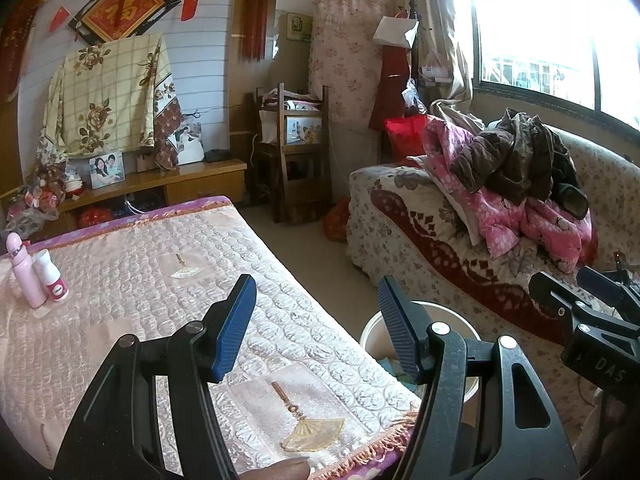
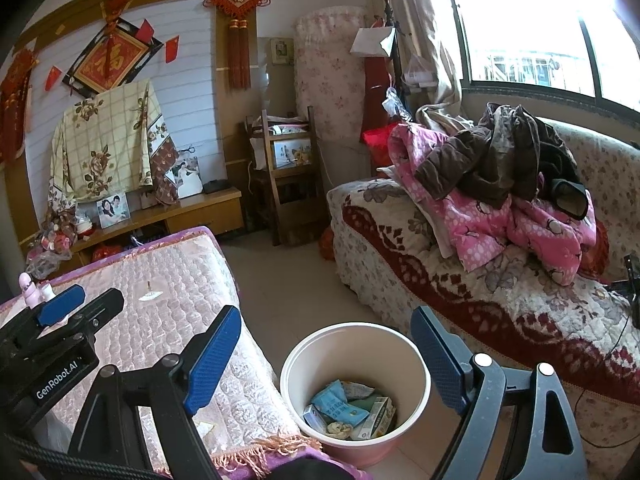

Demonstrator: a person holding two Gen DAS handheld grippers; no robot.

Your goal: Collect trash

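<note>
A pale pink bin (image 2: 292,376) stands on the floor between the table and the sofa, holding several wrappers and small cartons (image 2: 348,408). Its rim also shows in the left wrist view (image 1: 370,330). My right gripper (image 2: 326,344) is open and empty above the bin. My left gripper (image 1: 318,320) is open and empty over the table's near right edge. The left gripper also shows at the left of the right wrist view (image 2: 80,300); the right gripper shows at the right edge of the left wrist view (image 1: 576,284).
A table with a pink quilted cloth (image 1: 140,280) carries a pink bottle (image 1: 24,272) and a white bottle (image 1: 52,276) at its far left. A patterned sofa (image 2: 460,280) with piled clothes (image 2: 508,184) is on the right. A wooden chair (image 2: 284,176) and low cabinet (image 2: 192,212) stand behind.
</note>
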